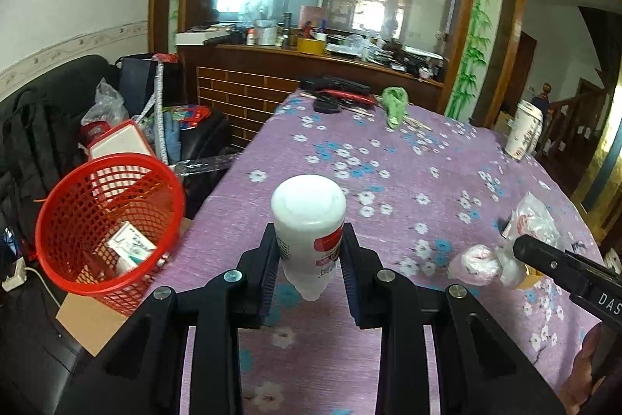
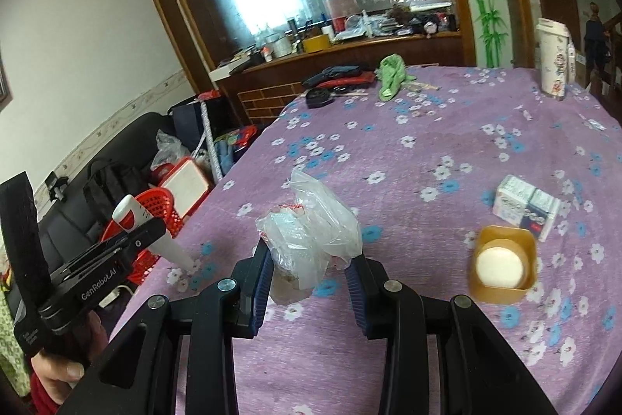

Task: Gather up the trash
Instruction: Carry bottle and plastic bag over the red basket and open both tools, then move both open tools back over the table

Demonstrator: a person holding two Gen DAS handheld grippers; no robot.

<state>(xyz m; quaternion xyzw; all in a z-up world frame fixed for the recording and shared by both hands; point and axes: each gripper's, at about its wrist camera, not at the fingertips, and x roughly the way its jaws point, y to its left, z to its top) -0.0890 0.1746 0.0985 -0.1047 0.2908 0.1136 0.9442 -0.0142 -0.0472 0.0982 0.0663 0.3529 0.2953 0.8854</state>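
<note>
While clamped across a white bottle [image 1: 309, 220] at frame centre, left gripper [image 1: 309, 259] noted above purple cloth [image 1: 388, 181]. Red basket [image 1: 109, 232] at lower left, off table edge, holding a carton [image 1: 130, 249]. Right gripper [image 2: 309, 271] clenched on plastic bag [image 2: 311, 232], centre frame. Yellow cup [image 2: 503, 265] at lower right.

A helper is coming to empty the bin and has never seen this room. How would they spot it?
Find the long table under the purple flowered cloth. Off its left edge, in front of the black sofa, stands the red basket. It is the only round, red mesh thing there, with a small box already inside.
</note>
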